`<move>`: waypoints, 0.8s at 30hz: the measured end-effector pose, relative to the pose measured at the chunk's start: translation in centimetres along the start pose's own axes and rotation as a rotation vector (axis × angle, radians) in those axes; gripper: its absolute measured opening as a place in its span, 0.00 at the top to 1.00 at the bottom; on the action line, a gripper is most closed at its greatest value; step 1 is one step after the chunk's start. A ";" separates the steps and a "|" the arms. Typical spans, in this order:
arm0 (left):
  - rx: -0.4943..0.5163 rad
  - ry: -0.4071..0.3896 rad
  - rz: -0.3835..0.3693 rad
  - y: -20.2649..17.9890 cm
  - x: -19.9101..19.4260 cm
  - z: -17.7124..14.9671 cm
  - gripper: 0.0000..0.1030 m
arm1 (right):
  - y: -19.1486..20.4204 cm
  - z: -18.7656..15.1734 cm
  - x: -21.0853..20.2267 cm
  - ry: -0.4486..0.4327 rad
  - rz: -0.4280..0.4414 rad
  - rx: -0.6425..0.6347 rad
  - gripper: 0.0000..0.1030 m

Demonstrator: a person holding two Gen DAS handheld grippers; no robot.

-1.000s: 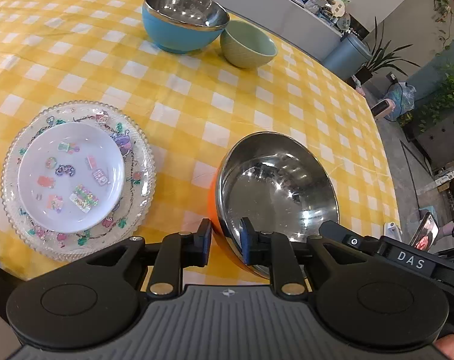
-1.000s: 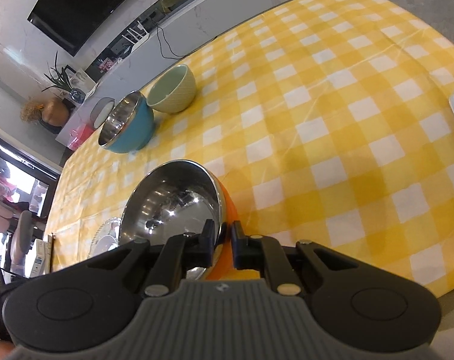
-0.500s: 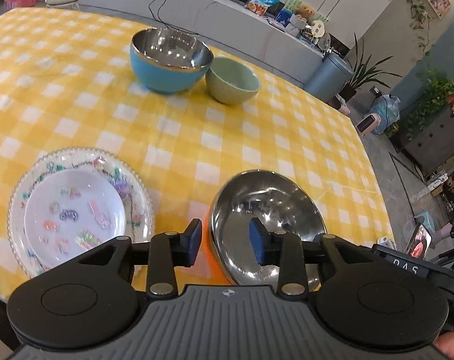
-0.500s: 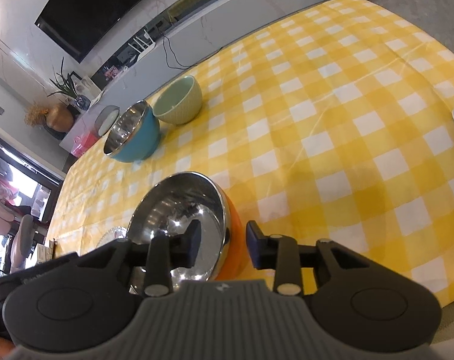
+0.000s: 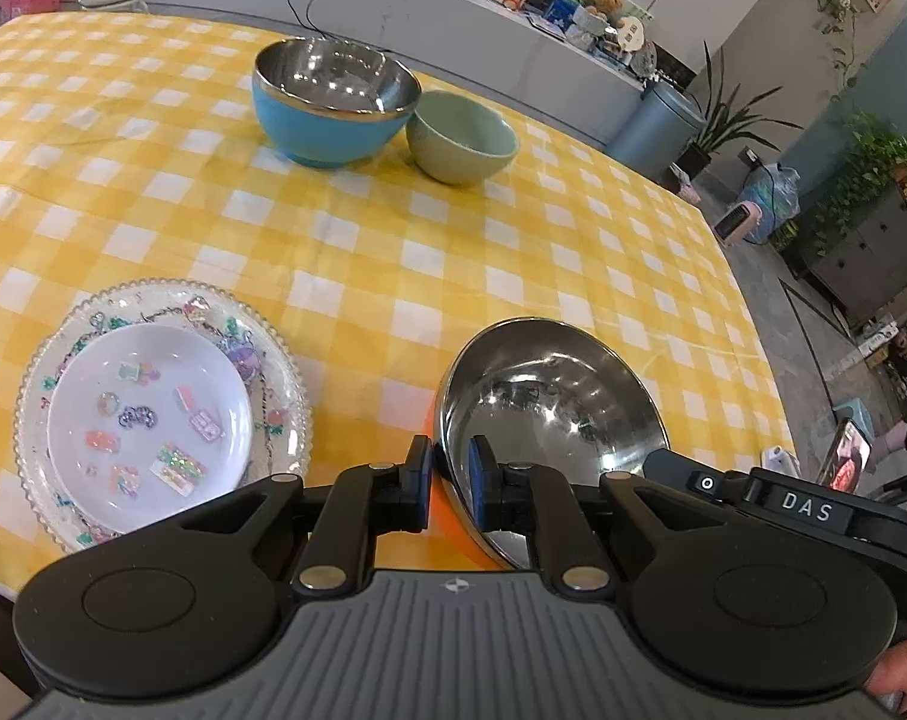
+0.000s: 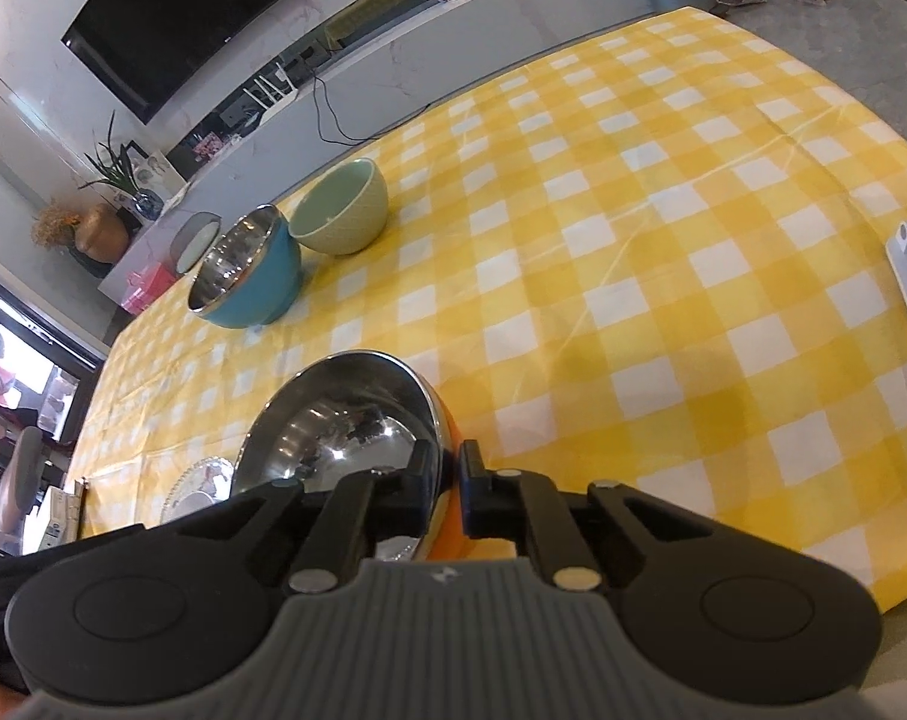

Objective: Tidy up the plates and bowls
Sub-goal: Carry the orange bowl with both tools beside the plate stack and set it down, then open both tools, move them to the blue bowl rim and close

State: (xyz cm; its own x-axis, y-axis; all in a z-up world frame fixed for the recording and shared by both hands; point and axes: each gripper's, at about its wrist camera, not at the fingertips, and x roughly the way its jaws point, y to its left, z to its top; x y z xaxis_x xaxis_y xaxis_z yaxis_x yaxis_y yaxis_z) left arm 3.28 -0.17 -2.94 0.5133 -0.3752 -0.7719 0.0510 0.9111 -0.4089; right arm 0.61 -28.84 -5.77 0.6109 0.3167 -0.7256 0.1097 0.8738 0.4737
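Both sets of jaws have just been closing and now pinch the rim of the orange bowl (image 5: 549, 414): the left gripper (image 5: 450, 483) on its near-left edge, the right gripper (image 6: 450, 483) on its near-right. Left of them, the small plate (image 5: 147, 420) already sits on the glass plate (image 5: 285, 372). Far ahead, the blue bowl (image 5: 333, 108) and green bowl (image 5: 459, 138) wait unstacked, with open worktop (image 5: 393, 252) between; its edge lies just under the jaws
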 end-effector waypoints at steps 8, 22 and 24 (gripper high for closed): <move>-0.003 -0.019 -0.019 0.5 -0.4 0.5 0.83 | 0.1 0.0 -0.6 -0.032 0.015 -0.012 0.84; 0.086 -0.108 0.018 1.6 -3.1 5.2 0.75 | 3.8 1.3 -1.5 -0.160 -0.036 -0.150 0.63; 0.095 -0.119 0.027 2.0 -3.5 6.2 0.74 | 4.6 1.7 -1.2 -0.152 -0.035 -0.170 0.62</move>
State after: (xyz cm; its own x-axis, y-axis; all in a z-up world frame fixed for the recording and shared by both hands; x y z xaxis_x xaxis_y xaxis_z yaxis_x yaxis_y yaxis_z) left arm 6.92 4.00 1.94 0.6133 -0.3329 -0.7163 0.1141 0.9347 -0.3367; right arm 1.75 -25.78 -1.88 0.7213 0.2374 -0.6507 0.0072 0.9368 0.3498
